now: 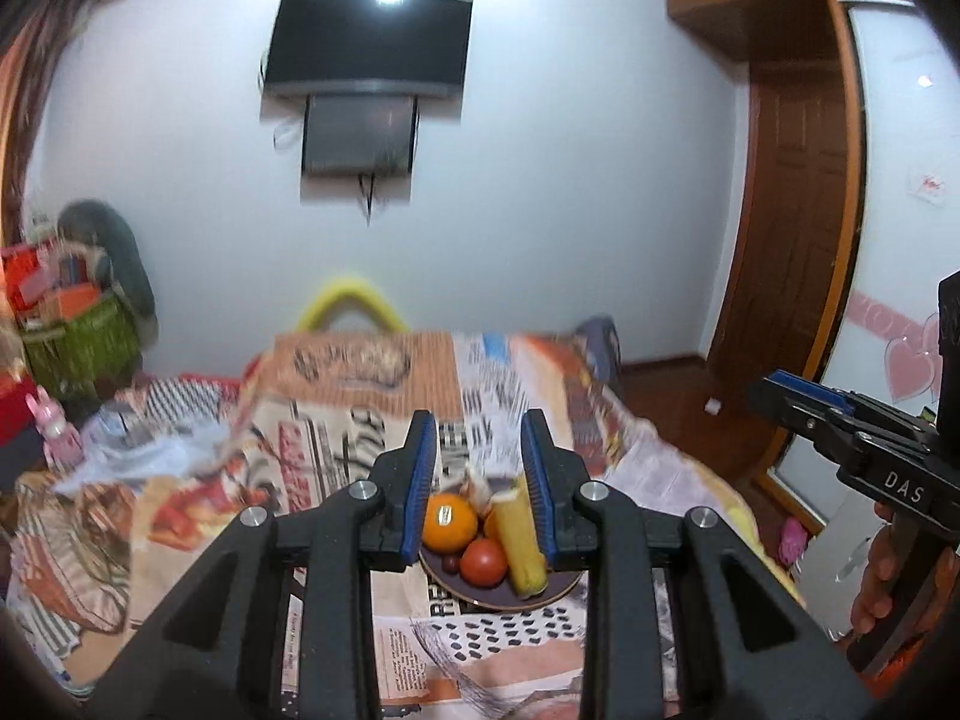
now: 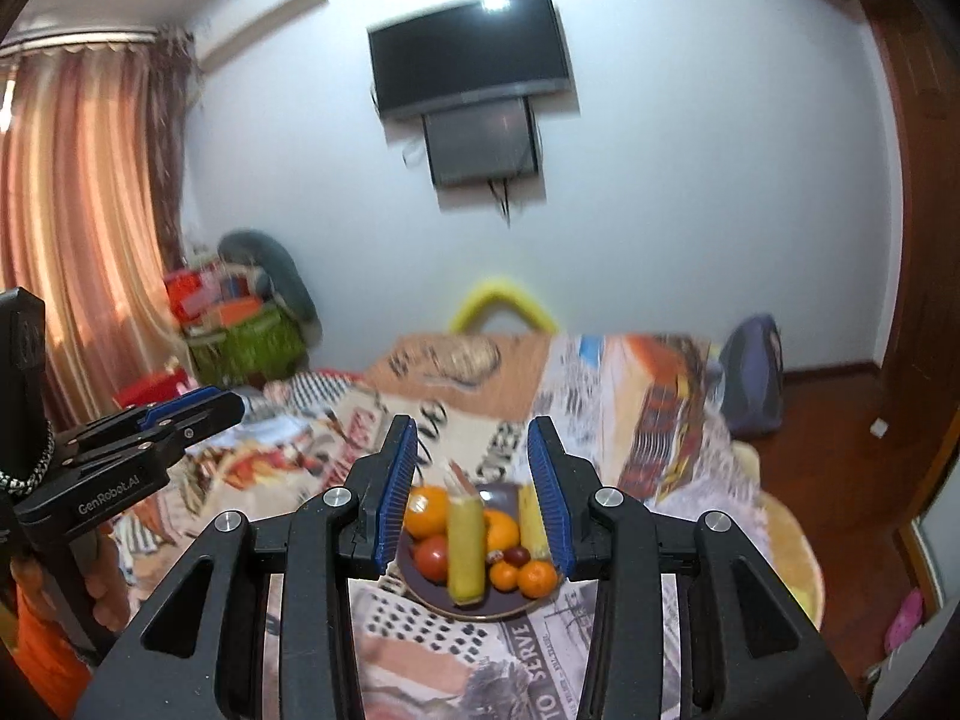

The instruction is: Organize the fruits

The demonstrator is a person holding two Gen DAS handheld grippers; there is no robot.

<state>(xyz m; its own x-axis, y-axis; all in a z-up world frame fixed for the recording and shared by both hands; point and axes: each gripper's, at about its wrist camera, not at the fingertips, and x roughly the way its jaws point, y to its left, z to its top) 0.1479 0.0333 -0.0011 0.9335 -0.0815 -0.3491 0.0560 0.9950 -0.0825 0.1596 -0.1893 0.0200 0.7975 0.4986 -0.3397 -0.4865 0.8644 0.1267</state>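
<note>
A dark plate [image 2: 480,612] sits on the patterned cloth, well below and ahead of both grippers. On it lie an orange [image 2: 426,510], a tomato [image 2: 432,558], two corn cobs [image 2: 465,552], small mandarins [image 2: 537,579] and a dark little fruit [image 2: 517,555]. My right gripper [image 2: 473,429] hovers above the table, open, with nothing between its blue pads. My left gripper [image 1: 477,426] is also open and empty, framing the same plate [image 1: 540,594], orange [image 1: 449,521], tomato [image 1: 483,561] and corn [image 1: 525,540]. Each gripper shows at the edge of the other's view, held by a hand.
The table cloth [image 2: 630,396] has a newspaper print. Behind it stand a yellow chair back [image 2: 504,300], a green basket of boxes [image 2: 246,342] and a blue bag [image 2: 753,384]. A TV [image 2: 471,54] hangs on the wall; a wooden door [image 1: 792,228] is at right.
</note>
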